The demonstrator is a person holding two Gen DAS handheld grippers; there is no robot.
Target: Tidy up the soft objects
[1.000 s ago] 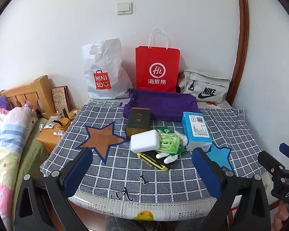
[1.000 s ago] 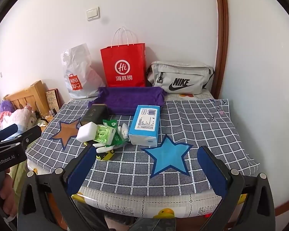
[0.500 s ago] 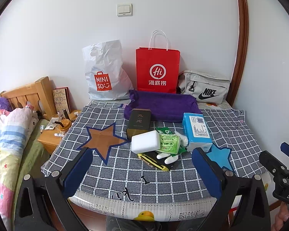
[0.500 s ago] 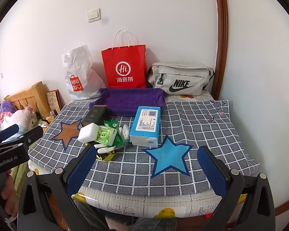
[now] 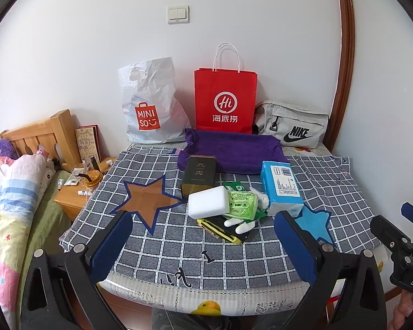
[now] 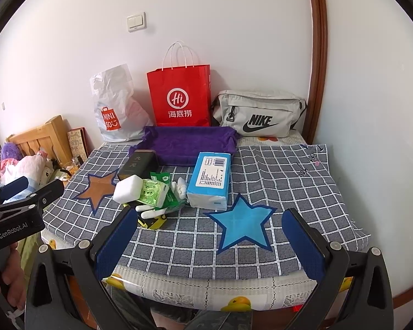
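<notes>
Short of the table's near edge (image 5: 179, 288), left gripper (image 5: 203, 236) and right gripper (image 6: 209, 233) hover spread wide, empty.

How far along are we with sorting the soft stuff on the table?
Nothing looks sorted yet. The sponge, green pack, white glove and tissue pack lie bunched mid-table with the dark tin. The purple tray behind looks empty. In hand: nothing; the left gripper and right gripper are open, short of the pile. All of the moving is left.

A red paper bag (image 5: 225, 100) stands between a white plastic bag (image 5: 151, 101) and grey pouch (image 5: 291, 128).
</notes>
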